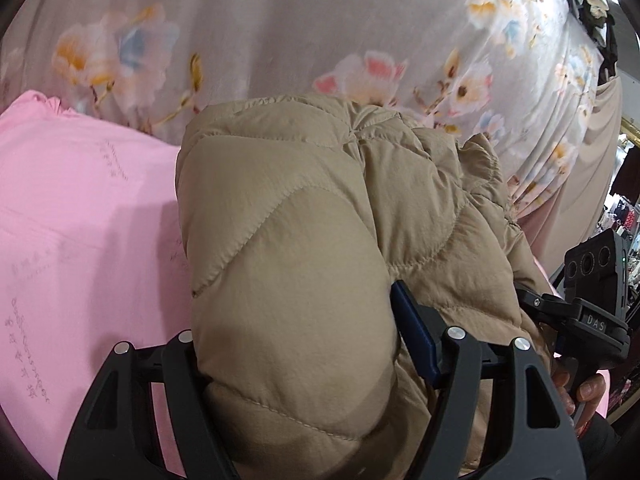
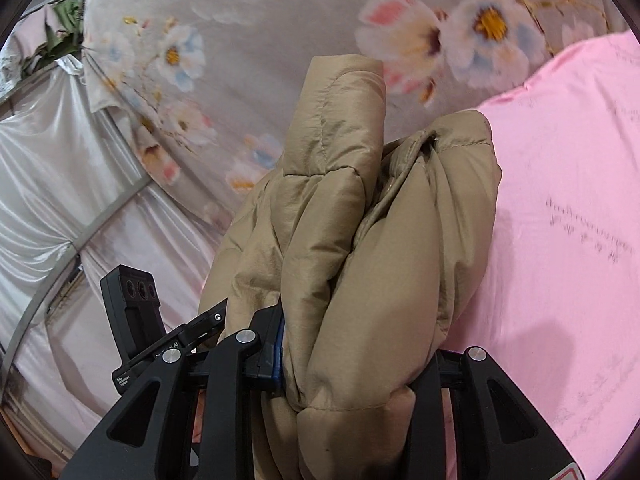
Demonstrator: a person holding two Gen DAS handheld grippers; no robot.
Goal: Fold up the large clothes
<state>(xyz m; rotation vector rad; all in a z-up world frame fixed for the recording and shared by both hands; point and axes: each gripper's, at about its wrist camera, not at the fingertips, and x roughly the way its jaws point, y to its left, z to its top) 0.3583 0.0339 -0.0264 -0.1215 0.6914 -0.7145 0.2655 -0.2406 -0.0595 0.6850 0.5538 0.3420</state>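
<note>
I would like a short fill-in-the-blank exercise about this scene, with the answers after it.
1. Both grippers are shut on a puffy jacket of ____ colour.
2. The plain sheet beside the jacket is ____.
3. The grey cloth behind it is printed with ____.
4. The left gripper holds the jacket between its ____ fingers.

Answers: beige; pink; flowers; two

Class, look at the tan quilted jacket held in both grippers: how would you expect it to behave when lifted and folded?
The tan quilted jacket bulges between the left hand-held gripper, so it probably compresses and springs back. It looks puffy, likely light for its bulk. In the right hand-held gripper it bunches into loose folds with a faint sheen, so it is probably floppy and somewhat slippery.
</note>
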